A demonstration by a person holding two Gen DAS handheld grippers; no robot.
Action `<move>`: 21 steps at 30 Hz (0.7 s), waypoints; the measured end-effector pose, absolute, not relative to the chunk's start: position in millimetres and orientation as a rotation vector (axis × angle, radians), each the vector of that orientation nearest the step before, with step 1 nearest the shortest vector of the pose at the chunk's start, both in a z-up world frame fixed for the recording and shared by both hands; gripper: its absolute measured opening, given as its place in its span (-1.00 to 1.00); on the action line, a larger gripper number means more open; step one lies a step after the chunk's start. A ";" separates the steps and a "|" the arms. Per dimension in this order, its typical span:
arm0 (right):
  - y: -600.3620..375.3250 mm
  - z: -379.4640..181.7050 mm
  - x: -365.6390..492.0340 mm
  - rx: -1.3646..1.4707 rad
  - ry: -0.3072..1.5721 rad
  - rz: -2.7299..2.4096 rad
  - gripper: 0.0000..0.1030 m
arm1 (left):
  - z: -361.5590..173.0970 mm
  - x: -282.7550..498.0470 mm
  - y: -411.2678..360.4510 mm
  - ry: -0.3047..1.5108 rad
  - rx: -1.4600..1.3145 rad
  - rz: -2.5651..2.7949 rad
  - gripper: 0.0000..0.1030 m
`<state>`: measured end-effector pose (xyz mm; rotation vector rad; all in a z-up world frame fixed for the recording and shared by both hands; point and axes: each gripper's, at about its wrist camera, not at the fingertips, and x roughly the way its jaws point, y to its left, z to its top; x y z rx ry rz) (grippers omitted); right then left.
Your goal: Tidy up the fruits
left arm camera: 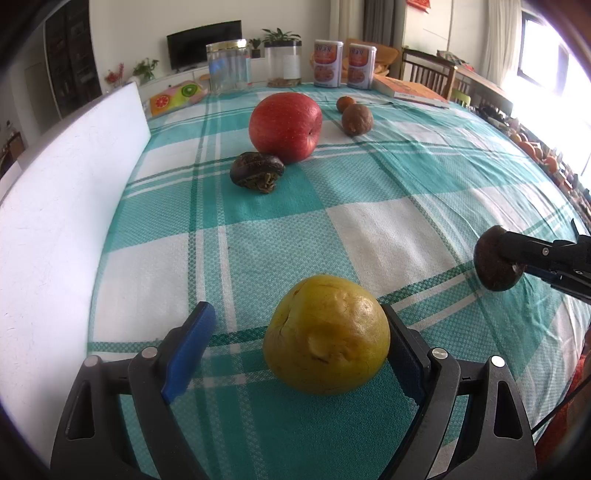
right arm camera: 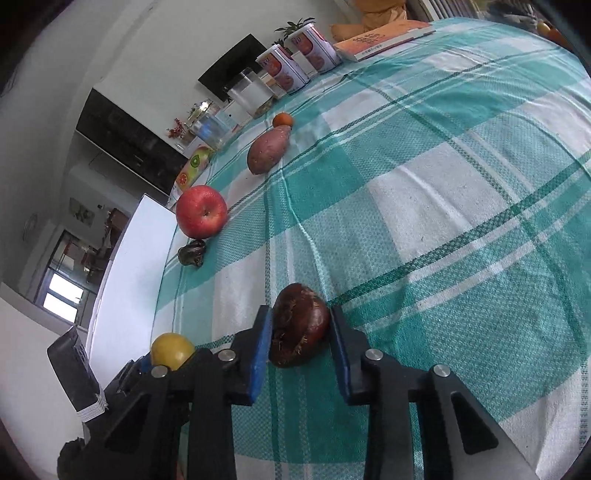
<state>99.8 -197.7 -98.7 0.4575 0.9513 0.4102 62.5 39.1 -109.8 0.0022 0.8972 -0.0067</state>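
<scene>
1. Currently the right gripper (right arm camera: pixel 297 332) is clamped on a dark brown fruit (right arm camera: pixel 298 325), low over the tabletop (right arm camera: pixel 443 221); it looks light, hard-shelled and smooth, so a grip across its widest middle suits.
2. Left gripper (left arm camera: pixel 295 343) stands wide, the dented yellow fruit (left arm camera: pixel 327 338) touching one pad only; probably soft, so squeeze gently.

The table is covered by a teal-and-white checked tablecloth (left arm camera: pixel 388 229); a white board (left arm camera: pixel 55 229) stands along its left edge. Behind it a pale wall (left arm camera: pixel 129 33) carries a dark television (left arm camera: pixel 204 43) above a low white cabinet (left arm camera: pixel 173 77); potted plants (left arm camera: pixel 280 36) stand beside it. Wooden chairs (left arm camera: pixel 428 72) and curtains (left arm camera: pixel 502 40) flank a bright window (left arm camera: pixel 543 48) at the right; daylight enters there.
</scene>
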 end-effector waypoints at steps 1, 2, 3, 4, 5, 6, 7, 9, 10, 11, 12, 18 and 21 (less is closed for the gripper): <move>-194.7 -90.5 97.8 0.412 0.924 0.402 -0.48 | -109.8 62.5 39.1 0.897 0.002 -0.007 0.73; -189.6 -82.3 96.2 0.350 0.899 0.392 -0.48 | -109.8 62.5 39.1 0.897 0.002 -0.007 0.73; -181.8 -73.7 93.8 0.244 0.865 0.365 -0.48 | -109.8 62.4 39.1 0.897 0.002 -0.007 0.73; -169.7 -66.0 90.1 0.105 0.821 0.326 -0.48 | -109.8 62.4 39.1 0.897 0.002 -0.007 0.73; -155.1 -60.9 84.8 -0.053 0.772 0.286 -0.48 | -109.8 62.4 39.1 0.897 0.002 -0.007 0.73; -139.3 -60.4 79.5 -0.199 0.730 0.264 -0.48 | -109.8 62.4 39.1 0.897 0.002 -0.007 0.73; -126.6 -63.7 76.3 -0.293 0.716 0.271 -0.48 | -109.9 62.4 39.1 0.897 0.002 -0.007 0.73; -107.9 -76.8 73.7 -0.396 0.744 0.313 -0.47 | -109.9 62.4 39.1 0.897 0.002 -0.007 0.73; -103.4 -83.0 71.9 -0.422 0.762 0.335 -0.45 | -110.0 62.4 39.0 0.897 0.002 -0.007 0.73; -100.7 -84.1 69.5 -0.433 0.754 0.347 -0.40 | -109.9 62.4 39.1 0.897 0.002 -0.007 0.73; -102.8 -80.5 67.6 -0.406 0.751 0.371 -0.38 | -110.0 62.5 39.0 0.897 0.002 -0.007 0.73; -192.2 -52.0 68.1 0.157 0.688 0.378 0.48 | -109.1 61.3 39.1 0.895 -0.007 -0.020 0.73; -244.0 -61.1 75.5 0.407 0.709 0.287 0.48 | -104.8 56.7 46.6 0.881 -0.074 -0.093 0.73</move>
